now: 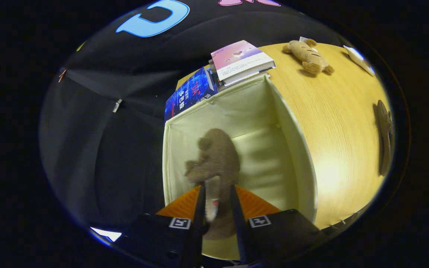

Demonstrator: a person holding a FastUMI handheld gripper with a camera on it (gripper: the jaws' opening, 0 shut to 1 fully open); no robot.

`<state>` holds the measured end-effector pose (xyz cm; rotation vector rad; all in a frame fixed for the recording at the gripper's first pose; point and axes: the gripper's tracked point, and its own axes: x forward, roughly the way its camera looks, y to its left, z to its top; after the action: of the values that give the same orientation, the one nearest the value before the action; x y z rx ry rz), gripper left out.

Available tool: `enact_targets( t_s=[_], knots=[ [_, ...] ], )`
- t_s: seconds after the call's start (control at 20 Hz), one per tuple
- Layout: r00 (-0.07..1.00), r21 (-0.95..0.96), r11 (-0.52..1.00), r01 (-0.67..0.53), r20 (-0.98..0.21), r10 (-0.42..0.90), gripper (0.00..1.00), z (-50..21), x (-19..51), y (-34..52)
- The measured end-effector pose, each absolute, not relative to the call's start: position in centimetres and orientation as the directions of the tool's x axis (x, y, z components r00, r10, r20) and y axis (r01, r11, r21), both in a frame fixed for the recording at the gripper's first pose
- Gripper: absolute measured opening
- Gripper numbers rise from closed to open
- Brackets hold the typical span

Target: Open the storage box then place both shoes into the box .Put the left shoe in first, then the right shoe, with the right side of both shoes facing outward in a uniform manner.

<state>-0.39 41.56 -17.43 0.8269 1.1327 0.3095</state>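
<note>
Gripper (217, 191) at lower centre clamped on a fuzzy brown slipper (216, 160), both fingers pressing it, held over the open cream box (296, 149) mid-frame — second slipper (307, 56) lies on the table (341, 123) upper right.

jaws of the gripper (216, 193) nearly closed, clamped on both sides, angled downward

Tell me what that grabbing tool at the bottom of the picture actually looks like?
The gripper has two thin, flat fingers running forward side by side. Behind each finger sits a ridged, wedge-shaped orange piece, and behind those are boxy black blocks. Each block carries a small square black-and-white marker, like a coarse barcode tag. I see no cables, and no hand or sleeve of the person.
</note>
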Motion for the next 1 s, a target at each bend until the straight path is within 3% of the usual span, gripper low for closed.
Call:
enact_targets(
  t_s=[0.2,0.6,0.8,0.85,1.0],
  knots=[
    [0.434,0.724,0.672,0.159,-0.662,0.611,0.85,-16.7,-0.5,40.5],
    [0.536,0.723,0.69,0.025,-0.593,0.601,0.85,-12.8,-0.2,33.0],
    [0.646,0.656,0.754,-0.038,-0.559,0.519,0.9,-11.2,0.2,24.6],
    [0.669,0.639,0.768,-0.04,-0.554,0.495,0.94,-11.0,0.1,22.3],
    [0.705,0.56,0.828,-0.01,-0.583,0.403,0.94,-12.5,-1.1,14.7]
  ],
)
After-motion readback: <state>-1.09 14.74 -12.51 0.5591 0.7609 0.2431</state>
